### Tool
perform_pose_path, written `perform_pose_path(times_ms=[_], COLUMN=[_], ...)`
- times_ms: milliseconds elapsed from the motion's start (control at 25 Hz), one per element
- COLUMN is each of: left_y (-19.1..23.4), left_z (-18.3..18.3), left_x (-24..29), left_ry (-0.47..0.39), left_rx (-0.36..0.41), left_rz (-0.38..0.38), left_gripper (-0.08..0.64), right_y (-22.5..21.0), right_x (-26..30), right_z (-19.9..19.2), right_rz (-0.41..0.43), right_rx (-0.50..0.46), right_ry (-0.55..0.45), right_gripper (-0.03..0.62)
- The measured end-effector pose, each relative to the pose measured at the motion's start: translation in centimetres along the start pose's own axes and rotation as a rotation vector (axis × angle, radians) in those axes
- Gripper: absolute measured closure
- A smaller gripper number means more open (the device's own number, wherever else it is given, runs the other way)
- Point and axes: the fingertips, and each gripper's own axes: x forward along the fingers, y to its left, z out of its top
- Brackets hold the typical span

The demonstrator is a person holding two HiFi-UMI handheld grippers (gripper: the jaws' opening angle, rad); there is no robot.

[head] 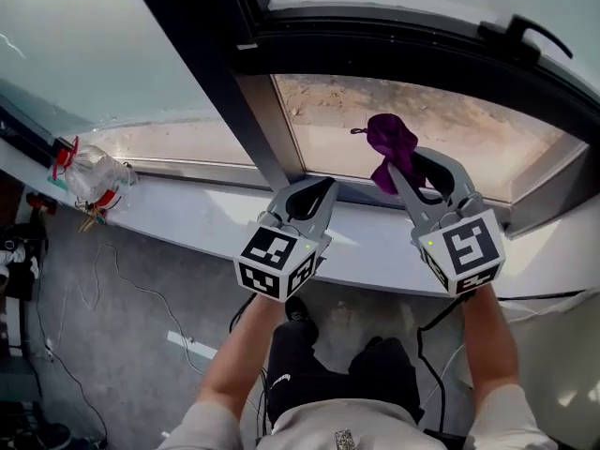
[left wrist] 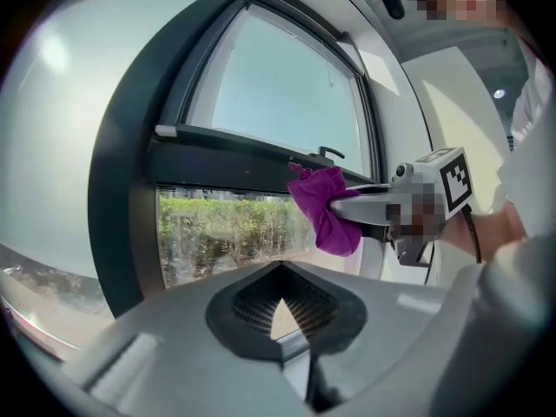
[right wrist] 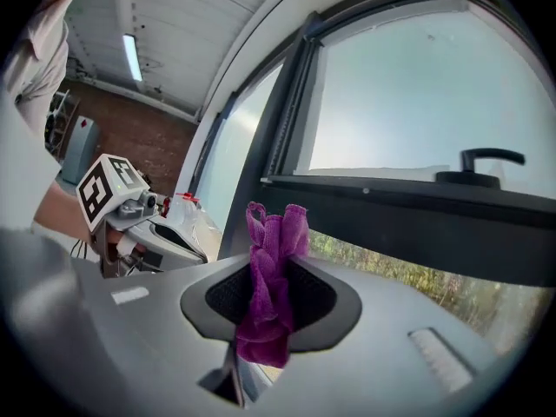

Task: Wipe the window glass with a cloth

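A purple cloth is bunched between the jaws of my right gripper, which is shut on it. The cloth sticks up past the jaw tips and hangs down inside them, close before the lower window pane. I cannot tell whether it touches the glass. My left gripper hovers over the white sill just left of it, jaws shut with nothing in them. In the left gripper view the cloth shows at the right, against the dark crossbar.
A thick dark mullion splits the window, with frosted panes above. A black window handle sits top right. A clear plastic bottle with red parts lies at the sill's left end. Cables trail on the grey floor below.
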Motion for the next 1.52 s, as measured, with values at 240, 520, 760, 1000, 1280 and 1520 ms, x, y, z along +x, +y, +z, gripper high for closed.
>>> perform_pose_path(times_ms=[240, 520, 760, 1000, 1280, 1520], left_y=[6.2, 9.1, 11.0, 11.5, 12.5, 13.1], left_z=[-2.5, -5.4, -6.0, -6.9, -8.5, -11.3], left_x=[0.5, 1.2, 1.2, 1.0, 1.1, 2.4], left_ry=[-0.063, -0.142, -0.277, -0.328, -0.343, -0.292], left_rx=[0.062, 0.154, 0.244, 0.312, 0.293, 0.252], left_rz=[0.138, 0.197, 0.242, 0.289, 0.322, 0.340], left_gripper=[0.558, 0.560, 0.558, 0.559, 0.559, 0.559], right_y=[1.4, 3.4, 5.0, 5.0, 2.5, 2.0], right_x=[8.7, 14.9, 17.3, 19.5, 22.8, 24.7], right_z=[0.1, -1.4, -1.1, -0.2, 1.4, 0.2], right_rz=[0.005, -0.013, -0.093, -0.193, -0.396, -0.365], right_rx=[-0.283, -0.527, -0.737, -0.898, -1.012, -1.140], right_ry=[-0.074, -0.139, -0.194, -0.221, -0.164, -0.029], right_gripper=[0.477, 0.476, 0.477, 0.477, 0.477, 0.485])
